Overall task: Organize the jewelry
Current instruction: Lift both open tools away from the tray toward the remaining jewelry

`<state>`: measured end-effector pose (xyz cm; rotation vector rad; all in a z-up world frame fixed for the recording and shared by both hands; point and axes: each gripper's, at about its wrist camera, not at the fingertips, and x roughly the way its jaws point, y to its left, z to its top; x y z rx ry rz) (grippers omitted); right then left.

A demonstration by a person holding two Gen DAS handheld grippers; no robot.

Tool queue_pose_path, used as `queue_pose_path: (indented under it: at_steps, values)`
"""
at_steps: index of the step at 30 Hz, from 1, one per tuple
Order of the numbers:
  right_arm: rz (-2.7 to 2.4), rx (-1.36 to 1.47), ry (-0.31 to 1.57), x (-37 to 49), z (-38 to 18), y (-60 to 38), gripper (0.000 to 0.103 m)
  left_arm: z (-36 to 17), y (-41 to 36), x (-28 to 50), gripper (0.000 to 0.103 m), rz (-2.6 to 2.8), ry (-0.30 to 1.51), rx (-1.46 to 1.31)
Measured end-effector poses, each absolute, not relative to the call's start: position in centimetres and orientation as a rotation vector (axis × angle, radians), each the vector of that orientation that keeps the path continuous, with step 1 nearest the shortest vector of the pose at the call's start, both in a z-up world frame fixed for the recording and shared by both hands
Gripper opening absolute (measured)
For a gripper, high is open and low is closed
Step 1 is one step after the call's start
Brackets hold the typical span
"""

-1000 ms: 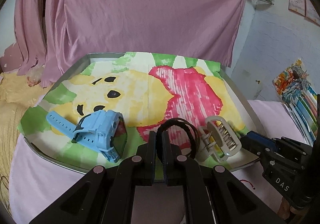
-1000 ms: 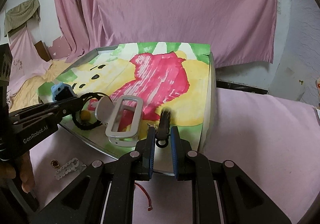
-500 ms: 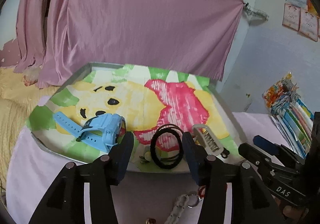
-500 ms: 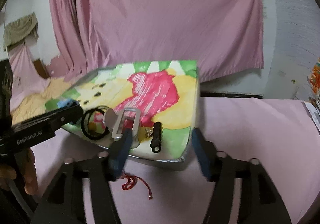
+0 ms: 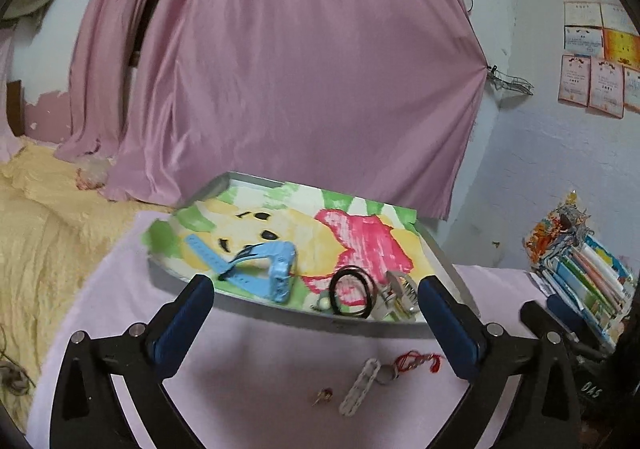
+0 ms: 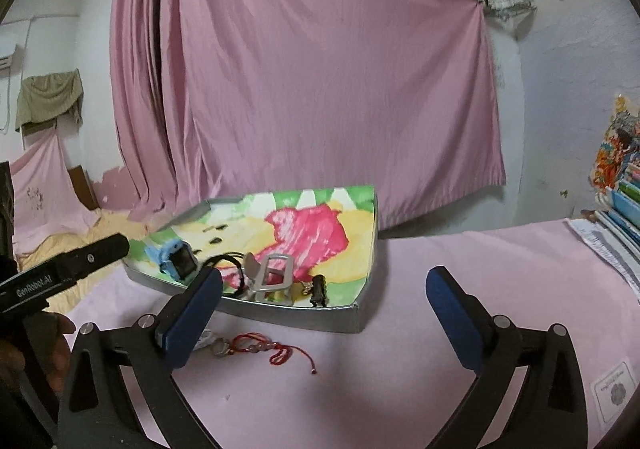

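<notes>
Both grippers [image 5: 316, 303] [image 6: 322, 287] wide open, empty | tray [image 6: 280, 315] of jewelry just ahead

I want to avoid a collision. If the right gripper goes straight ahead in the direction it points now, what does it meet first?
Probably the near right corner of the tray, which lies ahead between the open fingers of the right gripper. The small dark clip sits just behind that rim. Depth is uncertain; held higher, it might pass above.

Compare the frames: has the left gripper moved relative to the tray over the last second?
Yes. The left gripper has backed away from the tray toward the viewer, its jaws now wide open, leaving the black hair tie on the tray.
</notes>
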<state>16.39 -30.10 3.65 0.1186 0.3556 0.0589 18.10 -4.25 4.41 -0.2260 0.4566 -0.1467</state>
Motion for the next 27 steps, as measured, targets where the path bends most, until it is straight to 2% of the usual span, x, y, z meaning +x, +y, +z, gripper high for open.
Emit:
queue_pose_path:
  at_steps: [12,27]
  values:
    - [0.056,0.090,0.282,12.2,4.0,-29.3,0.100,3.8,-3.5,13.5,0.102,-0.143,0.413,-0.180]
    - [0.083,0.066,0.359,11.8,2.8,-28.7,0.100,2.0,-2.4,12.4,0.102,-0.118,0.491,-0.191]
